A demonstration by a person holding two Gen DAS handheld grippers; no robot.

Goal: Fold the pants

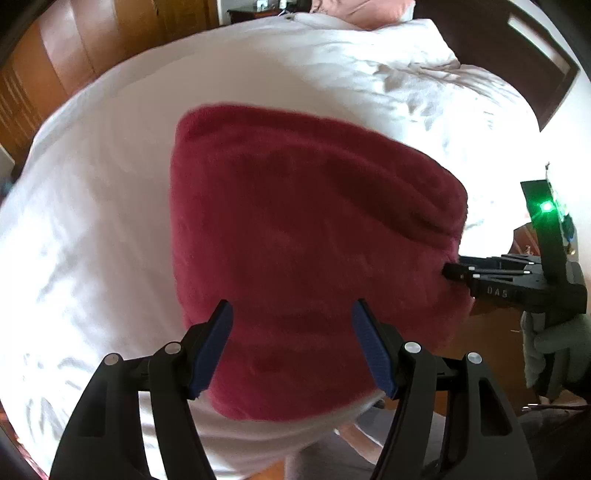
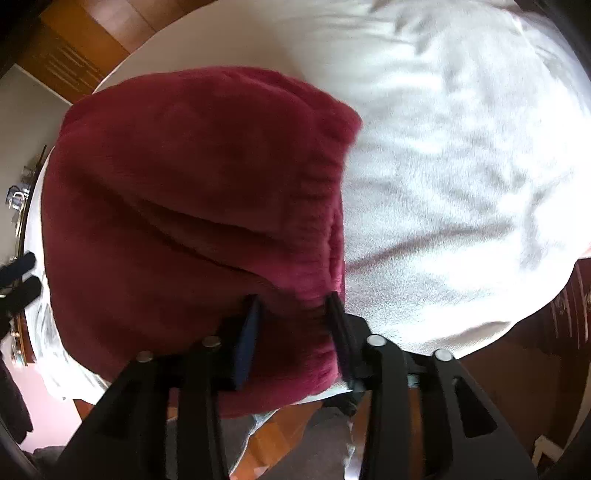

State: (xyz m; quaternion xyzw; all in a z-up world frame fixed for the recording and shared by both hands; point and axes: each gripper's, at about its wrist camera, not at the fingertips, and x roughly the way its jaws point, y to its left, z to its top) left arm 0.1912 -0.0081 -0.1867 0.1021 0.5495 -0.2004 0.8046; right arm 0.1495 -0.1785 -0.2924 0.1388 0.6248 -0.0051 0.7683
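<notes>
Left wrist view: my left gripper [image 1: 291, 347] hangs wide open, empty, over the red fleece pants [image 1: 314, 236] folded on the white bed [image 1: 110, 184]; right wrist view: right gripper [image 2: 293, 332] fingers part-open straddling the waistband edge, grip unclear, so it may slip and unfold.

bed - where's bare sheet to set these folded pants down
Smooth bare white sheet lies left of the red pants, out to the bed edge. Beyond them, toward the pink pillow, the bedding is rumpled. At their right edge it is crowded: the right hand-held gripper straddles the fabric.
</notes>
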